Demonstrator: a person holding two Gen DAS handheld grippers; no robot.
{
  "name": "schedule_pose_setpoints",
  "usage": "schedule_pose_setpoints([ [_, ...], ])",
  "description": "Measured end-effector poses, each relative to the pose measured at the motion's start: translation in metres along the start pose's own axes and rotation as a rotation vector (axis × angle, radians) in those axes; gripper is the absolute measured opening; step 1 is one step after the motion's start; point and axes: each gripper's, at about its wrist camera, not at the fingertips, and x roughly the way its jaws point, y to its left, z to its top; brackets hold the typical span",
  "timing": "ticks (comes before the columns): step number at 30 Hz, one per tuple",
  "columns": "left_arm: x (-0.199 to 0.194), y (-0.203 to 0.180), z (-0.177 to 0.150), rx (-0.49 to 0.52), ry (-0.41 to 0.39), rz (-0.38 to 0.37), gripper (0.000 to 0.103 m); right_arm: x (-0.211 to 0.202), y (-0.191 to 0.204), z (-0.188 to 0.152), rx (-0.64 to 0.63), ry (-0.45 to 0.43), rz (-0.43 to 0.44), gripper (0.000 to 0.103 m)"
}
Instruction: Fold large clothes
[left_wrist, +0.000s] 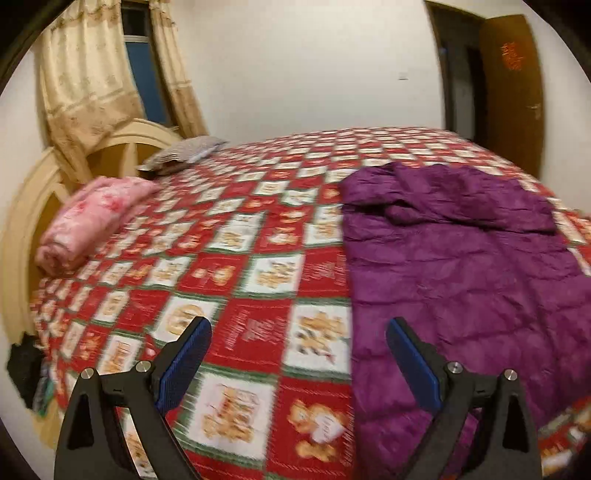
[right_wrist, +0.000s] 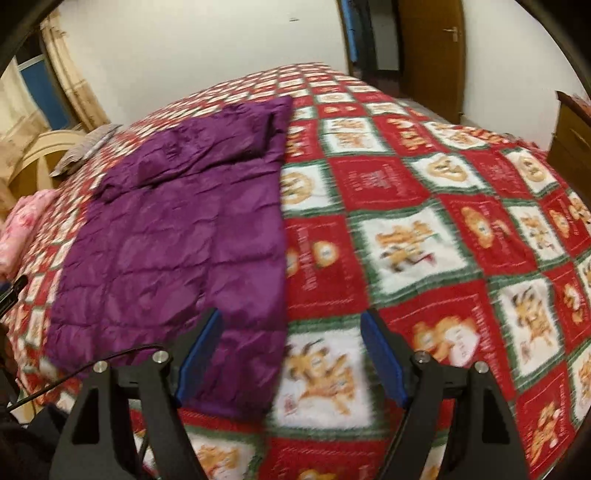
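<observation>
A purple quilted jacket (left_wrist: 465, 266) lies flat on the bed, folded lengthwise, with a sleeve laid across its far end. It also shows in the right wrist view (right_wrist: 177, 236). My left gripper (left_wrist: 297, 325) is open and empty, held above the red checked bedspread (left_wrist: 236, 258) just left of the jacket's near edge. My right gripper (right_wrist: 291, 317) is open and empty, above the jacket's near right corner and the bedspread (right_wrist: 424, 229).
A rolled pink blanket (left_wrist: 92, 218) and a grey patterned pillow (left_wrist: 181, 155) lie by the cream headboard (left_wrist: 29, 206). Curtains (left_wrist: 85, 81) hang behind it. A brown door (left_wrist: 513, 81) stands beyond the bed. A wooden cabinet (right_wrist: 572, 136) is at the right.
</observation>
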Motion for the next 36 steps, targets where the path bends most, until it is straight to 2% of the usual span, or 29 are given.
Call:
schedule_pose_setpoints([
  [1, 0.005, -0.003, -0.007, 0.005, 0.032, -0.03, 0.096, 0.001, 0.003, -0.003, -0.01, 0.006, 0.022, 0.08],
  [2, 0.012, -0.007, -0.013, 0.012, 0.06, -0.025, 0.096, 0.006, 0.007, -0.006, -0.028, 0.012, 0.036, 0.08],
  [4, 0.032, -0.015, -0.027, 0.032, 0.133, -0.019, 0.096, 0.013, 0.008, -0.015, -0.038, 0.019, -0.006, 0.08],
  [5, 0.044, -0.018, -0.035, 0.035, 0.178, -0.029, 0.096, 0.019, 0.007, -0.017, -0.026, 0.028, -0.026, 0.08],
  [7, 0.059, -0.021, -0.047, 0.005, 0.244, -0.046, 0.096, 0.031, 0.003, -0.023, 0.032, 0.046, 0.008, 0.08],
  [10, 0.063, -0.023, -0.052, -0.027, 0.257, -0.09, 0.096, 0.039, 0.013, -0.032, 0.013, 0.049, 0.009, 0.08],
  [13, 0.061, -0.033, -0.052, -0.003, 0.23, -0.141, 0.096, 0.046, 0.025, -0.039, -0.013, 0.057, 0.031, 0.073],
  [14, 0.062, -0.034, -0.052, 0.004, 0.231, -0.154, 0.09, 0.047, 0.027, -0.04, -0.022, 0.045, 0.017, 0.072],
  [15, 0.063, -0.037, -0.052, 0.007, 0.231, -0.174, 0.082, 0.048, 0.029, -0.04, -0.027, 0.037, 0.01, 0.066],
  [16, 0.064, -0.04, -0.052, 0.005, 0.236, -0.216, 0.062, 0.048, 0.03, -0.039, -0.026, 0.033, 0.011, 0.06],
  [18, 0.058, -0.044, -0.05, 0.014, 0.211, -0.241, 0.039, 0.046, 0.03, -0.035, -0.025, 0.028, 0.019, 0.023],
  [19, 0.054, -0.048, -0.05, 0.036, 0.196, -0.259, 0.021, 0.045, 0.031, -0.033, -0.023, 0.029, 0.038, 0.02],
  [20, 0.052, -0.051, -0.05, 0.047, 0.189, -0.259, 0.014, 0.044, 0.032, -0.032, -0.022, 0.029, 0.056, 0.015],
  [22, 0.042, -0.052, -0.048, 0.062, 0.153, -0.261, 0.008, 0.039, 0.036, -0.032, -0.035, 0.009, 0.068, 0.012],
  [27, 0.01, -0.032, -0.027, 0.021, 0.048, -0.309, 0.004, 0.003, 0.03, -0.027, -0.005, -0.089, 0.159, 0.008],
  [30, -0.027, -0.017, -0.006, 0.01, -0.052, -0.342, 0.004, -0.023, 0.027, -0.018, 0.007, -0.146, 0.203, 0.007],
  [36, -0.091, 0.004, 0.031, 0.012, -0.218, -0.331, 0.004, -0.096, 0.037, 0.013, 0.006, -0.293, 0.296, 0.007],
])
